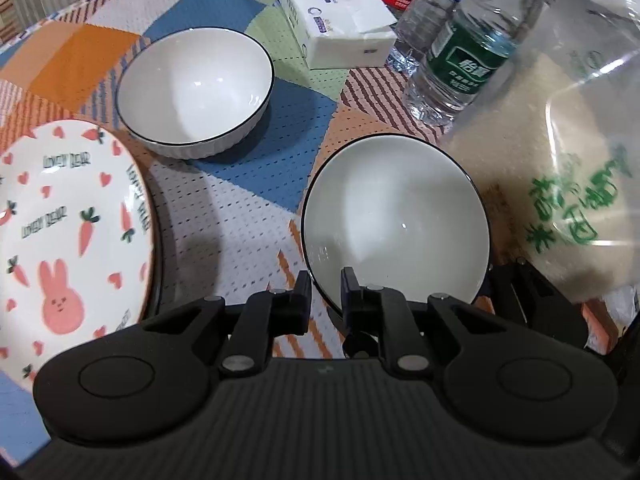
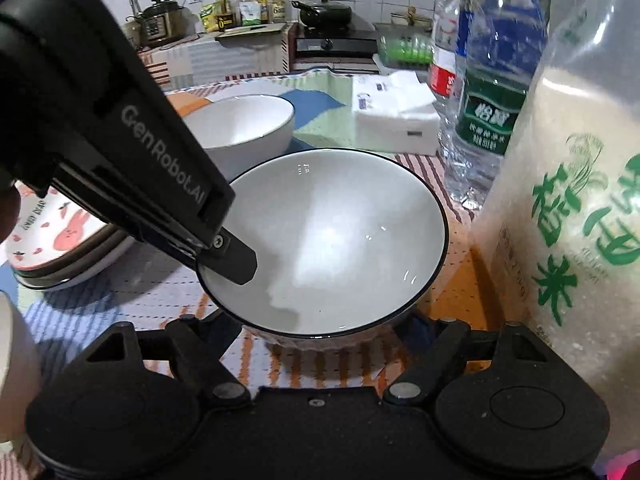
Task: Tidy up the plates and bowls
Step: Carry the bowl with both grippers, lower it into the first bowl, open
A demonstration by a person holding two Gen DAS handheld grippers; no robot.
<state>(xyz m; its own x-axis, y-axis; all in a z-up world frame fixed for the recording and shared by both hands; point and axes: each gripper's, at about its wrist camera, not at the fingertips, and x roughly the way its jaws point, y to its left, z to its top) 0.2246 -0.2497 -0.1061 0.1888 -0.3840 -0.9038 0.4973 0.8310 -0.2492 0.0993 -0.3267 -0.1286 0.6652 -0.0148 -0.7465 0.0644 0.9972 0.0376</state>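
My left gripper [image 1: 326, 286] is pinched down on the near rim of the near bowl [image 1: 396, 216], one finger inside and one outside, so it's got that bowl for real. From the right cam you can see that left finger [image 2: 236, 258] poking down over the rim into the white inside. My right gripper [image 2: 320, 322] has its jaws spread wide either side of the same bowl's near edge, and I can't see the pads touching it; the fingertips themselves are tucked under the bowl's rim, so hard to make out. Both grippers are angled steeply down at the table. The near bowl sits on the patchwork cloth [image 1: 240, 216] just beside a big rice bag [image 1: 560, 184], which is cut off at the frame edge. A second bowl [image 1: 194, 90] sits farther back, apart from the first, and the bunny plate [image 1: 72, 232] is off to the left, on top of what looks like a stack in the right view. Water bottles [image 1: 468, 52] and a tissue pack [image 1: 340, 28] are behind.
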